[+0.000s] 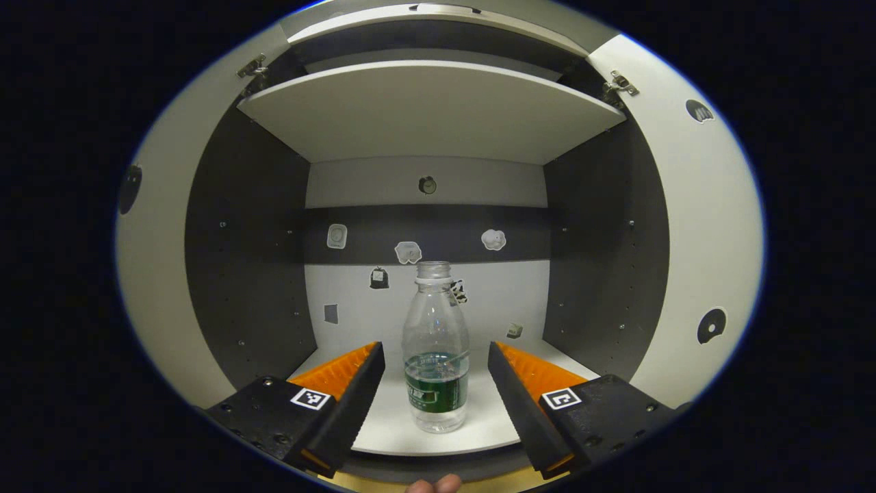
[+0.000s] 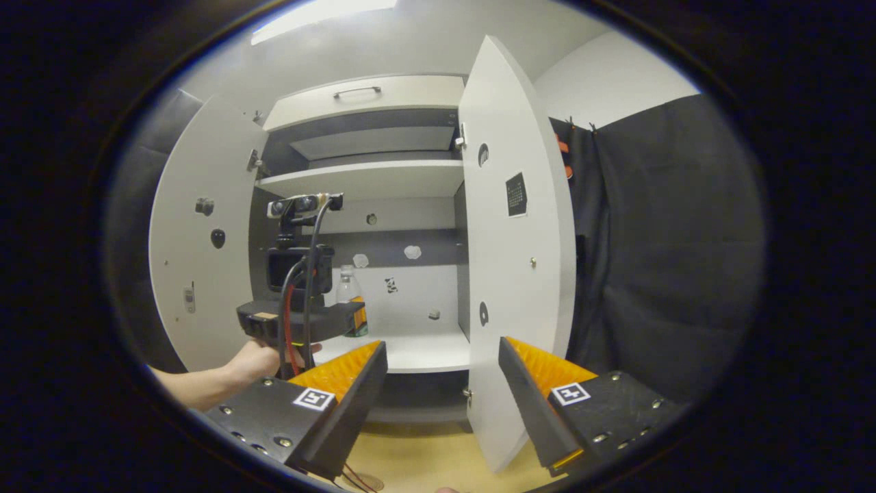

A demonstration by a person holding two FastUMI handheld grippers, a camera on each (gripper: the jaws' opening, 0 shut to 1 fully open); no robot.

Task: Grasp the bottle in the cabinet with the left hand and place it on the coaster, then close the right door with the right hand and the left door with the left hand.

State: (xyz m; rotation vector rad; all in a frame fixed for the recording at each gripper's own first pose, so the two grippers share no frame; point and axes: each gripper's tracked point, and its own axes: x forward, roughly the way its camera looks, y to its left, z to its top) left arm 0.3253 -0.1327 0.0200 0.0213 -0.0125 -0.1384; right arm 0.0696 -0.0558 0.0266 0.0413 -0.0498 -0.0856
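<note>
Left gripper (image 1: 436, 359): fingers spread wide at the bottom of the left gripper view, one on each side of the bottle, with a gap on both sides and no contact.
Bottle (image 1: 436, 349): clear, capless, upright at centre frame on the cabinet's lower shelf (image 1: 472, 428), near its front edge; a dark band wraps its lower part and a little liquid sits at the bottom.
Fingertip (image 1: 433, 485): a bit of the person's hand at the very bottom edge of the left gripper view.
Cabinet interior: dark side walls, pale back panel with small stickers (image 1: 408, 251) scattered across it, an upper shelf (image 1: 431, 109) in the top half of the frame.
Doors, left gripper view: both swung open, the left door (image 1: 154, 274) along the left rim and the right door (image 1: 712, 226) along the right rim, hinges visible near the top.
Right gripper (image 2: 443, 373): fingers wide apart at the bottom of the right gripper view, holding nothing, out in front of the cabinet.
Right gripper view, extra: shows the left gripper (image 2: 301, 318) from outside at centre left, held by a hand (image 2: 256, 359) with a bare forearm, cables running down it; it partly covers the bottle (image 2: 348, 291) behind it.
Right door (image 2: 513, 253): stands open edge-on just beyond the right gripper, centre right.
Tabletop (image 2: 424, 465): yellowish surface at the lower centre, below the cabinet.
Far: dark cloth (image 2: 657, 253) at right, white wall above.
</note>
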